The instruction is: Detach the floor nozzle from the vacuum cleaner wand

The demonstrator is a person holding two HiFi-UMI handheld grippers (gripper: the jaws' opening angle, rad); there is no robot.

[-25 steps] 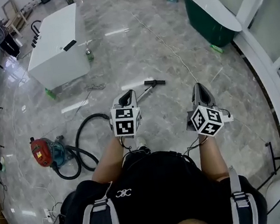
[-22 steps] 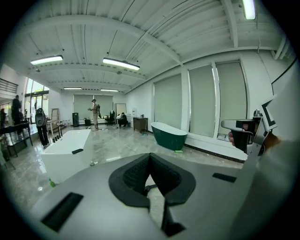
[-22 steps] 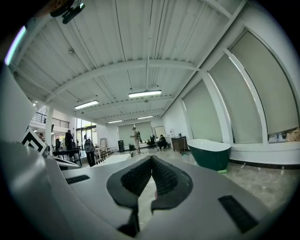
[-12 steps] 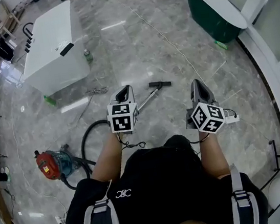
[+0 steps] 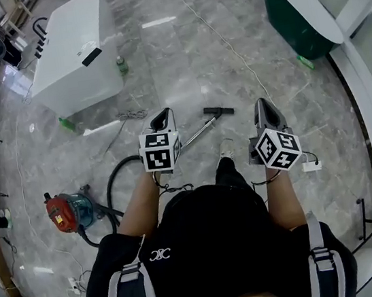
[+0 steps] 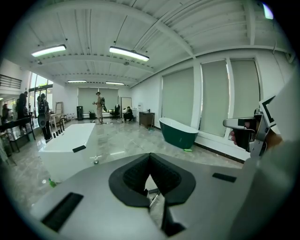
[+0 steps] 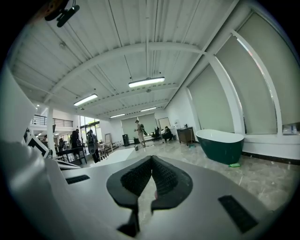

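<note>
The silver wand [image 5: 196, 131] lies on the marble floor, its black floor nozzle [image 5: 218, 111] at the far end. A black hose [image 5: 117, 176] curls back to the red and teal vacuum cleaner [image 5: 64, 211] at the left. My left gripper [image 5: 161, 118] hangs in the air just left of the wand, shut and empty. My right gripper [image 5: 263, 106] is to the right of the nozzle, apart from it, also shut and empty. In the left gripper view the wand [image 6: 153, 201] shows below the closed jaws of the left gripper [image 6: 150, 156]. The right gripper [image 7: 151, 159] looks across the room.
A white rectangular tub [image 5: 76, 53] stands at the back left with a green bottle [image 5: 121, 65] beside it. A dark green bathtub [image 5: 298, 15] is at the back right. A thin cable [image 5: 227, 49] runs over the floor. A small white box [image 5: 312, 166] lies by my right hand. People stand far off.
The person has walked forward, and both grippers have travelled with them toward the wand and nozzle. One shoe now shows by the wand. Both grippers stayed shut.
</note>
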